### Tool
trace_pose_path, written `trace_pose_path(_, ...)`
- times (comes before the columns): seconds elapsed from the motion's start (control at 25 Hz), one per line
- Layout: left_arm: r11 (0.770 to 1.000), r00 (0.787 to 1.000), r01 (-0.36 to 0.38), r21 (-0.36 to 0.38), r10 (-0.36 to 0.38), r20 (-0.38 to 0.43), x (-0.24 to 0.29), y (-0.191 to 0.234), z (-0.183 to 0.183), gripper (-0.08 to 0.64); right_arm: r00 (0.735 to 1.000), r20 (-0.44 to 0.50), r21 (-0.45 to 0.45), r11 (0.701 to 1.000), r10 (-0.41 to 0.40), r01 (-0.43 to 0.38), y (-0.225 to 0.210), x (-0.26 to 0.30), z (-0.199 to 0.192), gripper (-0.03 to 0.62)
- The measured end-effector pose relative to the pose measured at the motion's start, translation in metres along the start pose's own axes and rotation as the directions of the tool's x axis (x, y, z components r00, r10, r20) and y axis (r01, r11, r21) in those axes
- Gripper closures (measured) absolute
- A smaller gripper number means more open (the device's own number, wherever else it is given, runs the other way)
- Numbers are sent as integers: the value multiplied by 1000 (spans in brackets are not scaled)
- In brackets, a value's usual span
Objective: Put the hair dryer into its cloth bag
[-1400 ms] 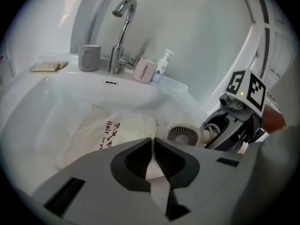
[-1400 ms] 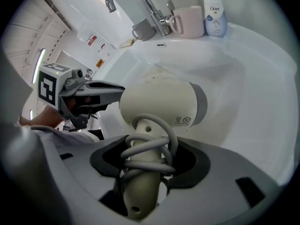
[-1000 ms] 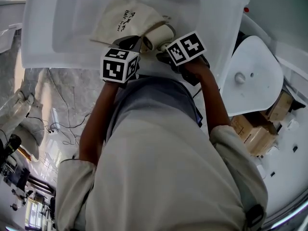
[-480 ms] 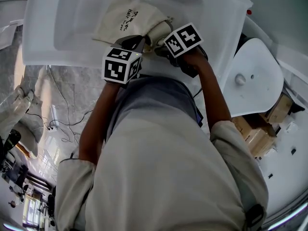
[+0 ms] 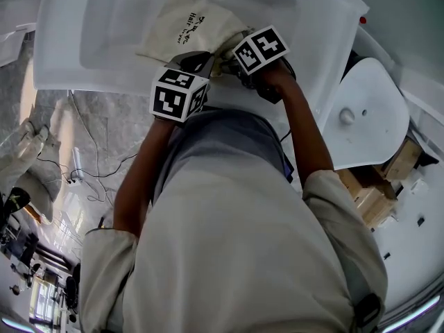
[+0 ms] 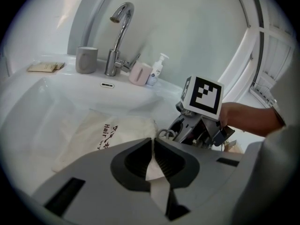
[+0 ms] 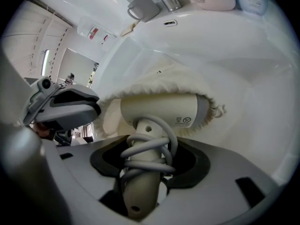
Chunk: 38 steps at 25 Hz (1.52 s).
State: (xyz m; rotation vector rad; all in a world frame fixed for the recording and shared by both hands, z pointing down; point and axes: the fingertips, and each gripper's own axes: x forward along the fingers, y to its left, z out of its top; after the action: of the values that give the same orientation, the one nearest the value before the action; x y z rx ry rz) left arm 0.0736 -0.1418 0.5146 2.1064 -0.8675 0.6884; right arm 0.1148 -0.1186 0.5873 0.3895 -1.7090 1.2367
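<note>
While left claw [image 6: 153, 146] pinches cloth bag [image 6: 112, 135], right claw [image 7: 147, 150] holds hair dryer [image 7: 143, 125], barrel [image 7: 178, 110] inside

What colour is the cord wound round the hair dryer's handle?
Light grey cord; the right gripper view shows it best.

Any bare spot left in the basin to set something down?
Bare basin between cloth bag and faucet, and left of the bag. Crowded: back rim with cup, faucet, bottles; bag mouth, where left gripper, right gripper and hair dryer meet.
</note>
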Motion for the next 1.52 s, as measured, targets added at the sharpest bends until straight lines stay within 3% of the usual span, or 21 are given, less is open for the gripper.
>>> trace_pose_path(0.64, 999, 999, 34, -40, -33, 27, -8, -16, 4, 532, 999, 34, 12, 1000, 0, 0, 1, 7, 18, 339)
trace_pose_path(1.28, 994, 998, 56, -93, -53, 34, -9, -10, -1, 532, 986, 165, 160, 985, 38, -65, -4, 23, 46, 339)
trace_pose_path(1.52, 991, 997, 68, -119, -64, 41, -8, -11, 2, 532, 988, 154, 111, 993, 31, -49, -2, 25, 48, 339)
